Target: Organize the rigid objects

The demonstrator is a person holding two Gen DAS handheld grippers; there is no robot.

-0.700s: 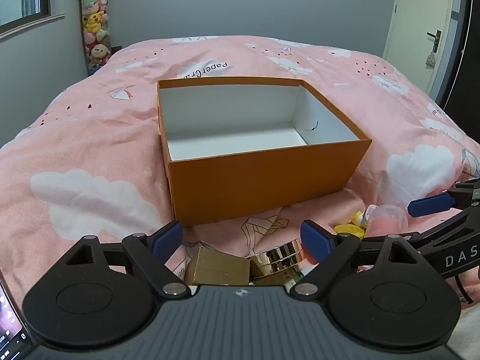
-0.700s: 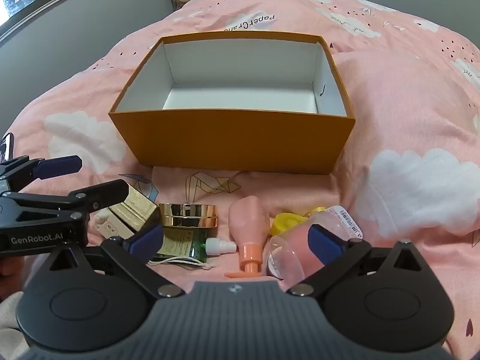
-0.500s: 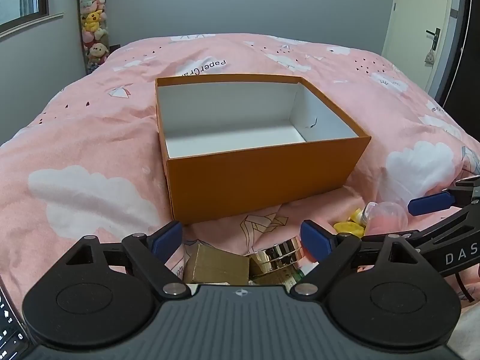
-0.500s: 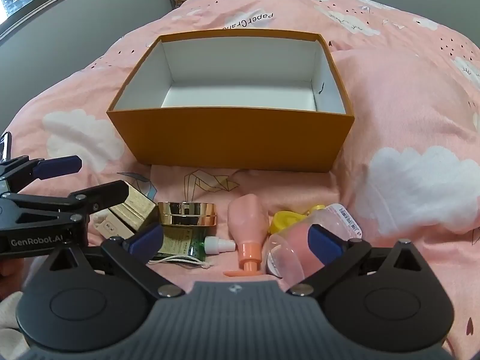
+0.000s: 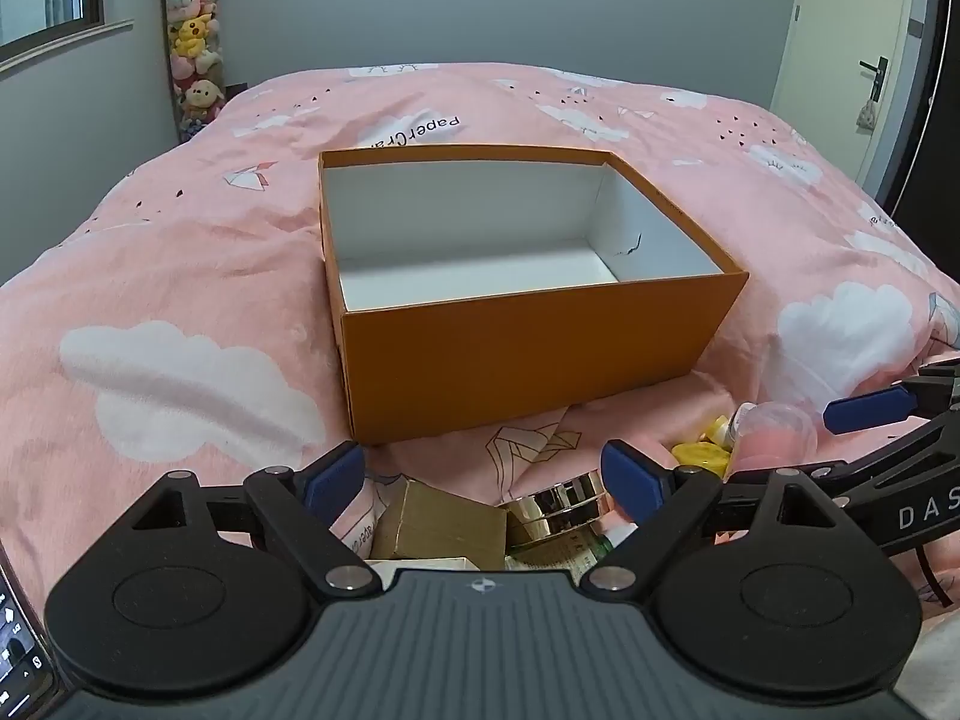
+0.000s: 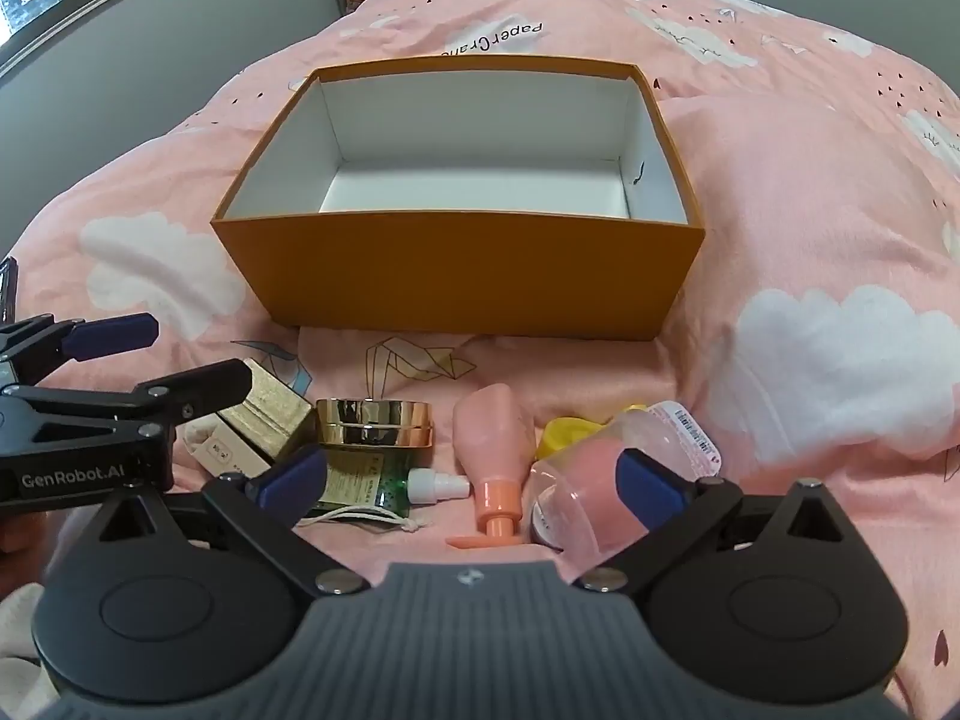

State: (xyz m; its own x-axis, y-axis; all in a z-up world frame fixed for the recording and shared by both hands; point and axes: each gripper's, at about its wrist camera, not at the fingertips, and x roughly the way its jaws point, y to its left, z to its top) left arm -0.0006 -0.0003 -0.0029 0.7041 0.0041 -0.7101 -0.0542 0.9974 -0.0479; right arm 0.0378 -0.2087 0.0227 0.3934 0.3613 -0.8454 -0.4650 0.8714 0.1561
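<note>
On the pink bedspread [image 6: 840, 192] your orange box [image 6: 462, 276] sits with only its white lining showing. Just in front of it lie a gold carton [image 6: 270, 414], a gold-lidded jar [image 6: 375, 423], a pink pump bottle [image 6: 492, 444] and a clear pink-filled jar [image 6: 576, 480]. Your left gripper [image 5: 483, 474] and right gripper [image 6: 474, 474] hang over them, jaws spread wide, gripping nothing.

box [image 6: 462, 276] sits on the bed [image 6: 810, 228]. in front of box, left to right: carton [image 6: 273, 408], jar [image 6: 375, 423], pump bottle [image 6: 492, 444], clear bottle [image 6: 600, 468]. spray bottle [image 6: 384, 480] lies before the jar.
</note>
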